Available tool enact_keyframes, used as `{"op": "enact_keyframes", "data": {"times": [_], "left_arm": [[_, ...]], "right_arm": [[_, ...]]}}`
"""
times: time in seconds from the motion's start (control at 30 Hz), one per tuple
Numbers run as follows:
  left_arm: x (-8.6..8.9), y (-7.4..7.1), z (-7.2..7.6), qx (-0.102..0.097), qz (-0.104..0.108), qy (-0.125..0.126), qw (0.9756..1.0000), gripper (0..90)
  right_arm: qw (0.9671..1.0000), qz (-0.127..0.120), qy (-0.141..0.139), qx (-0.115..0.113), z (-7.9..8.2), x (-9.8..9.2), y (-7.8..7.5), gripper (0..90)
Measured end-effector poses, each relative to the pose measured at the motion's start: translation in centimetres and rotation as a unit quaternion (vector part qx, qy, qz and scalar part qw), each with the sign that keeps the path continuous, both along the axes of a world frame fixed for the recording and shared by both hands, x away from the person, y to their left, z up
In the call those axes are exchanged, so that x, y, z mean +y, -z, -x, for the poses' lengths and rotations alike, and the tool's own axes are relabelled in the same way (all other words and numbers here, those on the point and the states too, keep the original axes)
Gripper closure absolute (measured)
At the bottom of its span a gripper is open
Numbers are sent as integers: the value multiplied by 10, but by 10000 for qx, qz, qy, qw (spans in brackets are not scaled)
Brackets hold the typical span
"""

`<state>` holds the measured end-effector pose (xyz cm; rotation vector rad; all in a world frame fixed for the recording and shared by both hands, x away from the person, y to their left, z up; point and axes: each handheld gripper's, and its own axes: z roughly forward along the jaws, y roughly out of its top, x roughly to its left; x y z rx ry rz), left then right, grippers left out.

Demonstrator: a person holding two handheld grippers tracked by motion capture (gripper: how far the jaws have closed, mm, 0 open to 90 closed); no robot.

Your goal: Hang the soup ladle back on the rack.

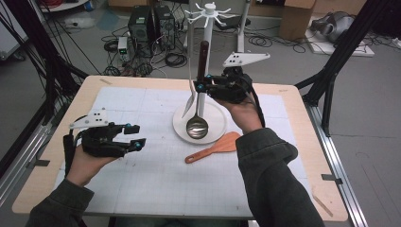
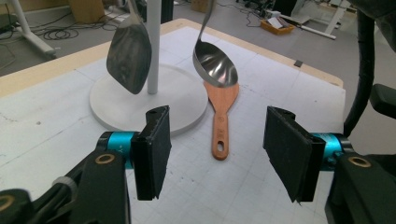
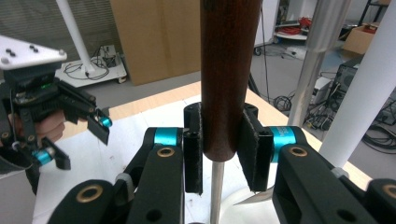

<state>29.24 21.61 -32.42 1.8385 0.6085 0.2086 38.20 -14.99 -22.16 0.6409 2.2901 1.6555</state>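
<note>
A large spoon with a dark wooden handle (image 1: 203, 59) stands upright, and my right gripper (image 1: 202, 87) is shut on the lower end of that handle (image 3: 229, 70). Its steel bowl (image 1: 196, 126) hangs just over the white round base (image 1: 215, 113) of a utensil stand. The jaws of the right gripper (image 3: 223, 151) press the handle from both sides. A wooden spatula (image 1: 213, 147) lies flat on the mat in front of the base. My left gripper (image 1: 133, 136) hovers at the left, open and empty; past the left gripper (image 2: 217, 154) lie the spatula (image 2: 220, 116) and the spoon bowl (image 2: 215, 63).
The stand's white pole (image 1: 208, 42) rises to a ring of hooks (image 1: 208, 12). Another steel utensil (image 1: 191, 97) hangs beside the pole, dark in the left gripper view (image 2: 129, 56). A white gridded mat (image 1: 156, 179) covers the wooden table. Cables and boxes lie on the floor behind.
</note>
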Motion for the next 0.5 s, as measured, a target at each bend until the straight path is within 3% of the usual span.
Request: {"op": "enact_keyframes", "data": {"times": [0.5], "left_arm": [[1, 1, 1, -11, -26, 20, 10000, 407]], "right_arm": [[9997, 18, 214, -118, -8, 1, -22, 736]]}}
